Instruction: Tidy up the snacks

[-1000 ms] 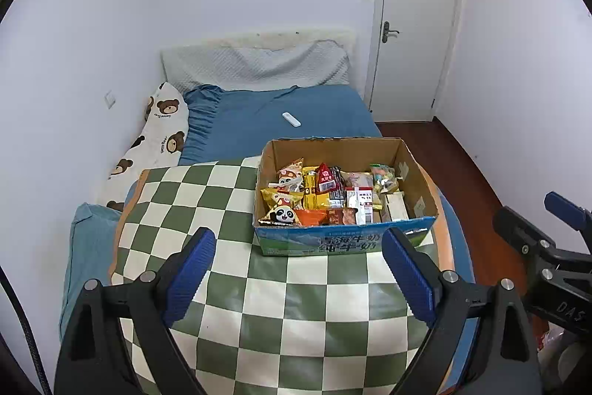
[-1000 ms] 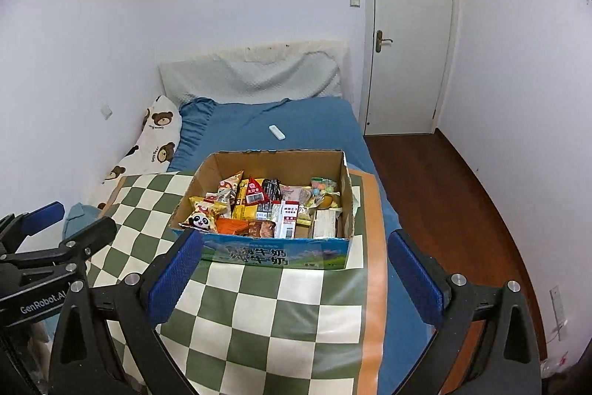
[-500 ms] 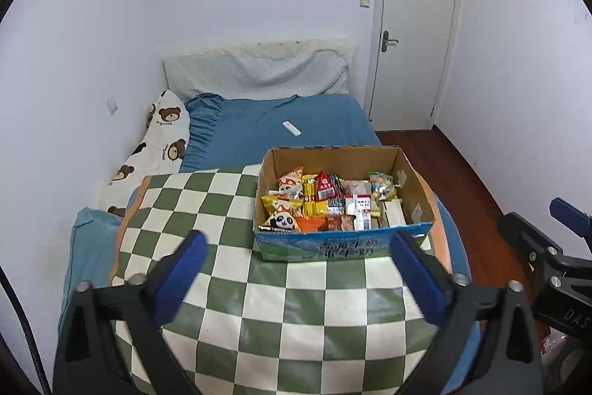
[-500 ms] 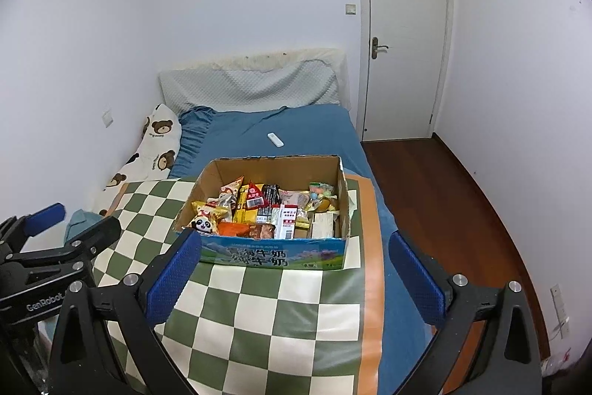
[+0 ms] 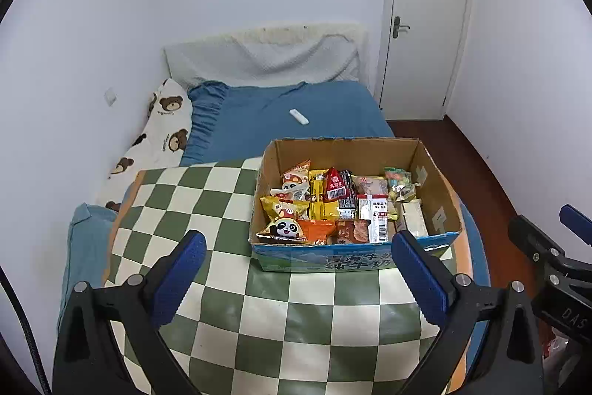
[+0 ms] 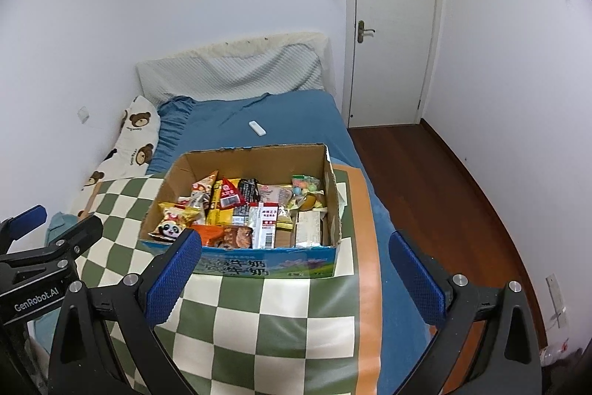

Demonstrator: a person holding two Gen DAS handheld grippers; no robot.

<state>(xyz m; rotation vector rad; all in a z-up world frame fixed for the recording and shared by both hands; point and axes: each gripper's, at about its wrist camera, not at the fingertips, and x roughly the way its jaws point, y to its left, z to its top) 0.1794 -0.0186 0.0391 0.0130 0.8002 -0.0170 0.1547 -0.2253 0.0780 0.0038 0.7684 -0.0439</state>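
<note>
Left wrist view: cardboard box (image 5: 355,206) of assorted snack packets (image 5: 325,206), standing on a green-and-white checkered cloth (image 5: 229,284) over a blue bed (image 5: 296,106). Left gripper (image 5: 298,265): jaws spread wide, holding nothing, short of the box. Right gripper (image 6: 296,269): likewise wide apart, unladen. White remote (image 5: 298,116) on the bed beyond.
</note>
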